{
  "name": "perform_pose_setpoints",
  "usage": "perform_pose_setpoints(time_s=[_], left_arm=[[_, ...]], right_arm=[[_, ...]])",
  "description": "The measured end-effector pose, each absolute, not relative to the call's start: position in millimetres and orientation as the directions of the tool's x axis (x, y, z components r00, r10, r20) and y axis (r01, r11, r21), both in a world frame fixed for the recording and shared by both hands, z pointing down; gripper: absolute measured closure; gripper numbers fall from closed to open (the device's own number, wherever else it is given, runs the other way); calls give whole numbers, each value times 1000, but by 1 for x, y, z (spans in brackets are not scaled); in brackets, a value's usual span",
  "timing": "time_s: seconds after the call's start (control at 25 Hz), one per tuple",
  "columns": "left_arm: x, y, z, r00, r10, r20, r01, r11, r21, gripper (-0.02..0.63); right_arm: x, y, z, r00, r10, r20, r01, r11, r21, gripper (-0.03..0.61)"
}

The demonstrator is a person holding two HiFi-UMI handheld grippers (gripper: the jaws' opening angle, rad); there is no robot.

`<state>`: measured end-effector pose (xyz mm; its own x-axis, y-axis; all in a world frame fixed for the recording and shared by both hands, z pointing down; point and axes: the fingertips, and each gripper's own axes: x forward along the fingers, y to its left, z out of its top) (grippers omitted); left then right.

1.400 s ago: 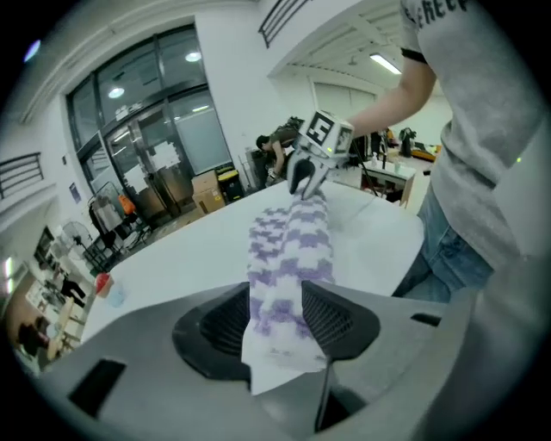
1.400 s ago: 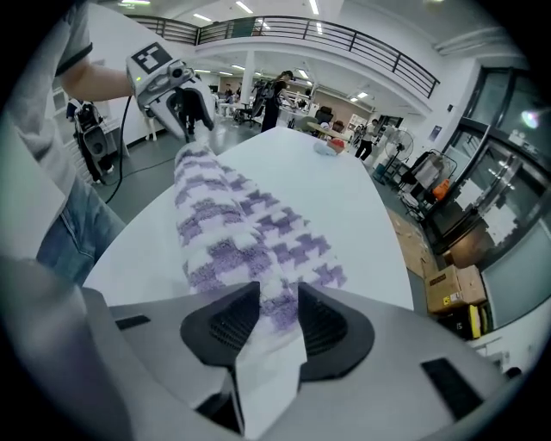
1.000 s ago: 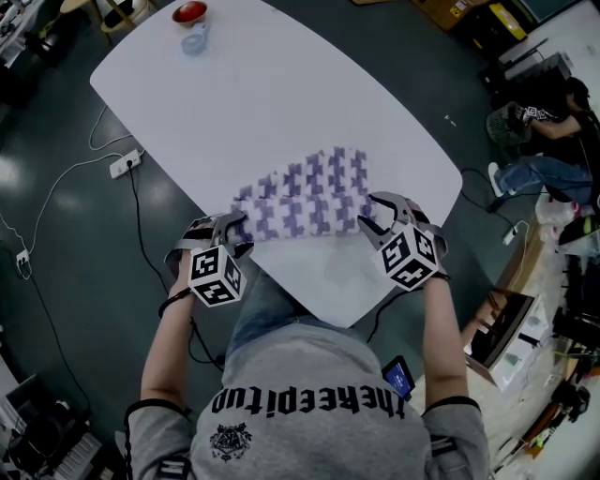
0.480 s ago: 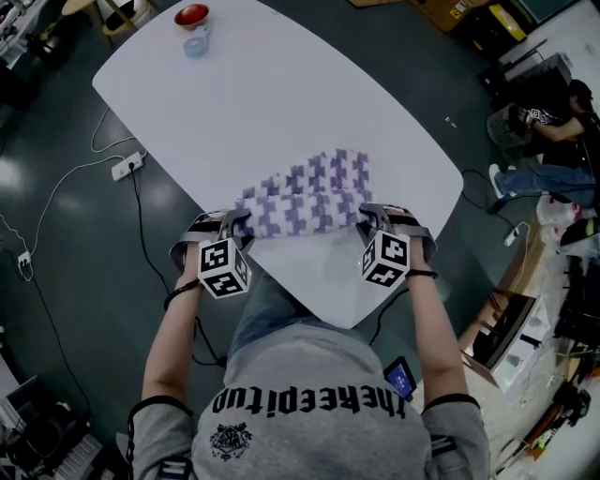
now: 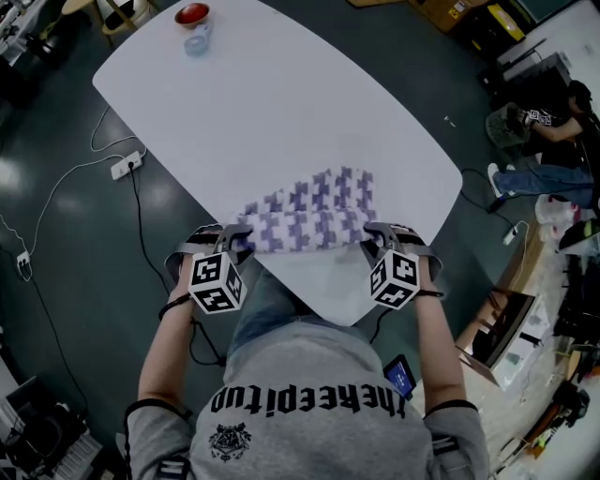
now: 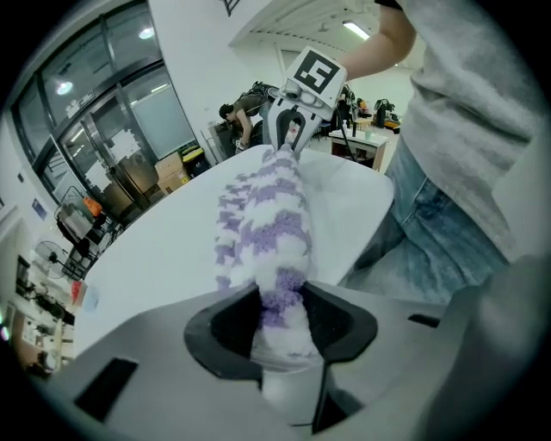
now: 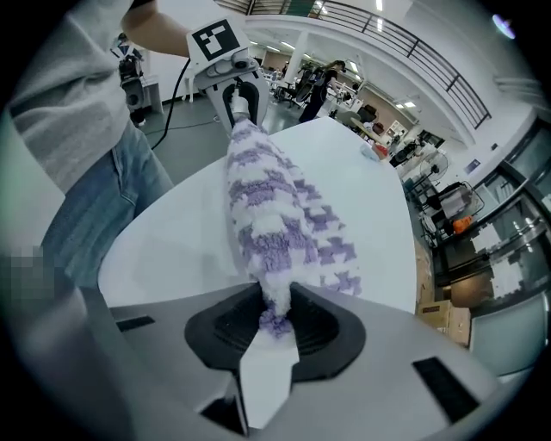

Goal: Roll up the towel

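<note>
A purple-and-white patterned towel [image 5: 309, 217] lies near the front edge of the white table [image 5: 281, 103]. Its near edge is bunched into a thick roll that runs between my two grippers. My left gripper [image 5: 236, 240] is shut on the roll's left end [image 6: 277, 301], its jaws having just been closing on the cloth. My right gripper [image 5: 375, 239] is shut on the right end [image 7: 274, 297], its jaws also having just been closing, with the towel pinched between them. Each gripper view looks along the roll to the other gripper [image 6: 291, 129] [image 7: 237, 99].
A red bowl [image 5: 190, 13] and a small pale object [image 5: 194, 40] stand at the table's far left end. A power strip [image 5: 124, 166] and cables lie on the dark floor to the left. A person [image 5: 548, 141] sits at the right, near boxes and clutter.
Both grippers have closed on the towel's near edge. The right one came in and down to the edge. The near edge is now gathered into a roll between them.
</note>
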<state>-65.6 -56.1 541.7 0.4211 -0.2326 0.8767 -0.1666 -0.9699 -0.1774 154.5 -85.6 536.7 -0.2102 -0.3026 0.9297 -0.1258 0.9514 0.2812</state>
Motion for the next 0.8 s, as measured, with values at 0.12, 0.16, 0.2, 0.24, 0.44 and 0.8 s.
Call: perform_pose_setpoints(time_s=[0.12,0.16,0.2,0.24,0.44,0.8], left_arm=[[-65,-59,540,443,-184,877,-155,-980,-128,468],[-65,-59,540,449,-172,877,-155,-981,-114,468],[-65,-59,541,454,-163,876,-156,-982,-102,468],[-66,-59,542,458,-155,875,-158,-983,-92,466],[-67,-52,541,506,-132,852,-192,-981,-37,458],[-76,-80,529,588,-135,798,-287,-957,49,453]], right_arm=[[156,-86,535,-219,-264,939,-148,961,235,491],[156,-86,536,-224,-254,941,-158,962,223,491],[155,-87,536,-229,-247,942,-169,963,212,491],[155,-87,537,-233,-242,942,-180,963,203,489],[153,-82,537,-273,-208,939,-247,959,141,483],[150,-108,525,-336,-211,918,-338,937,91,472]])
